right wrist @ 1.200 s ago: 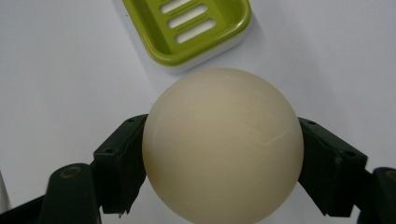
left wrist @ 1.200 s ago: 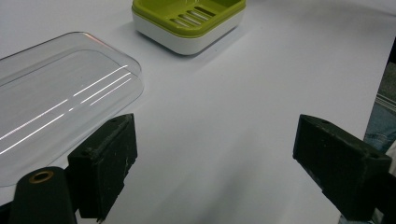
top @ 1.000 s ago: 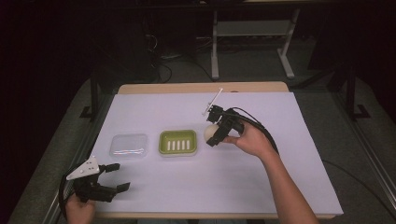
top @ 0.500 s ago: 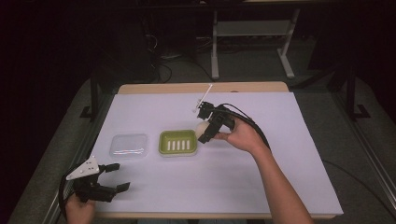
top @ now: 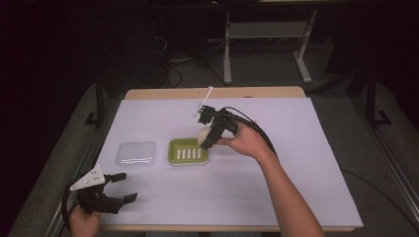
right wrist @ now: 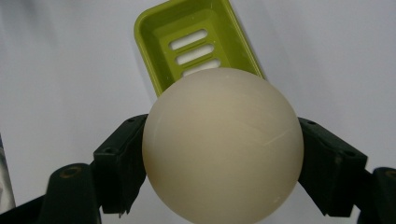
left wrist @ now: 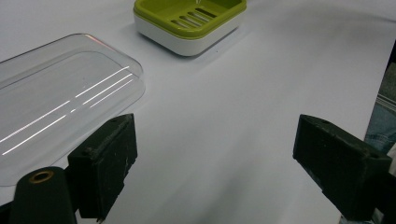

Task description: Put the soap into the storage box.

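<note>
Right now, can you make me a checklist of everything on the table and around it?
Surface: white sheet-covered table with a wooden edge.
Job's things: round cream ball; green slotted soap dish on a white base; clear plastic lid lying flat to its left.
Clutter: nothing seen.
Grippers: right claw clamps the ball just above the dish's right end; left claw open, at the table's near-left corner.
Cables: black cable loops over the right hand.
Surroundings: dark floor, grey metal stand behind the table.
</note>
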A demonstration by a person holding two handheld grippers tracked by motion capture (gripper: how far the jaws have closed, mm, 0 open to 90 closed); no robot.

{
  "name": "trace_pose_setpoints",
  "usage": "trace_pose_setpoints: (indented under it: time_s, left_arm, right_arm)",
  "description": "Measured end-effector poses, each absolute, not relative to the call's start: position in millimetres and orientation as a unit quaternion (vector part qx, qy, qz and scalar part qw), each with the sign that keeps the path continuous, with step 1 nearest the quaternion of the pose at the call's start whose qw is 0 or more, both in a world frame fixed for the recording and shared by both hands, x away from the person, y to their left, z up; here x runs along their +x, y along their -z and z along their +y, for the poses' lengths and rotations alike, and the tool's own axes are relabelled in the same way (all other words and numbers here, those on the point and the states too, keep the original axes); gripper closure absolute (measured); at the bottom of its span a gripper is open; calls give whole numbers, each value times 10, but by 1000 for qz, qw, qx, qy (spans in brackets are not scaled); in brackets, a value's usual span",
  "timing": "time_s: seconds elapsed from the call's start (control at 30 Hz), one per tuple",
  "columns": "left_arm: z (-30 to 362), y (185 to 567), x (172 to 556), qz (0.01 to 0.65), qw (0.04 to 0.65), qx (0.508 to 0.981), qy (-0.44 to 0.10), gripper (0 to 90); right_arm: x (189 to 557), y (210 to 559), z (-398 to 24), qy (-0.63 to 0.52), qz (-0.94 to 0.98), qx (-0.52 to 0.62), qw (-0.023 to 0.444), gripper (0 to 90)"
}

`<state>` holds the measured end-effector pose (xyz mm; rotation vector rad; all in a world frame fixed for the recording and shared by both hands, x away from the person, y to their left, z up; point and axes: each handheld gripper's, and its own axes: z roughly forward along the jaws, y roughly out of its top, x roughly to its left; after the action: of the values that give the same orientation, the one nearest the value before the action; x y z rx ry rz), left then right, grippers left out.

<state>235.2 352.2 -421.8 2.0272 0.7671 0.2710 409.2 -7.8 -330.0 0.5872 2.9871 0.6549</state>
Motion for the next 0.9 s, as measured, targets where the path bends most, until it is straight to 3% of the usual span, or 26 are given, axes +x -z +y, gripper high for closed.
trace_pose_setpoints:
  time_s: [0.9]
  left_arm:
    - [3530,4208,2340,315,459,823,-112,129]
  right_arm:
    - [4184,3417,296,-202,964,174,7,232]
